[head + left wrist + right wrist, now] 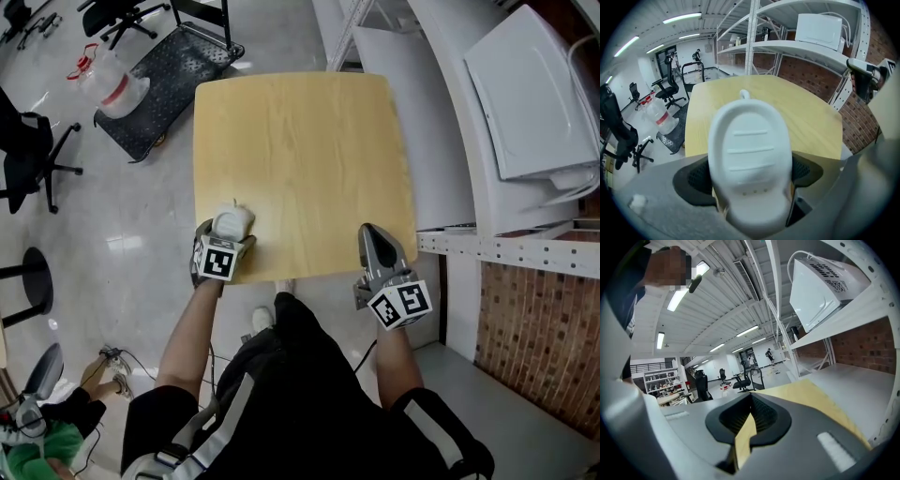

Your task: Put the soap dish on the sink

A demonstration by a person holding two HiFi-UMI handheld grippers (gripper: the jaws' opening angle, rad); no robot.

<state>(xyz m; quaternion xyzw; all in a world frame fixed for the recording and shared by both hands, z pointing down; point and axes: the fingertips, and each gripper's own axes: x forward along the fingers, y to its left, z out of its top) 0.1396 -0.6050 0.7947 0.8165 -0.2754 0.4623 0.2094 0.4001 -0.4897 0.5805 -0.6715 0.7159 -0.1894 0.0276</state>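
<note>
The white oval soap dish (pixel 232 221) is held over the near left edge of the wooden table (pixel 300 150), and my left gripper (pixel 229 234) is shut on it. In the left gripper view the soap dish (pixel 750 154) fills the middle, ribbed side towards the camera, with the dark pads (pixel 693 180) pressed to its sides. My right gripper (pixel 372 240) hovers at the table's near right edge, shut and holding nothing. In the right gripper view its jaws (pixel 747 425) meet, with only a thin sliver of table showing between them. No sink is in view.
White metal shelving (pixel 487 187) runs along the right of the table, with a white appliance (pixel 530 94) on it and a brick wall below. A black cart (pixel 169 75), a water jug (pixel 112 80) and office chairs (pixel 28 159) stand on the floor to the left.
</note>
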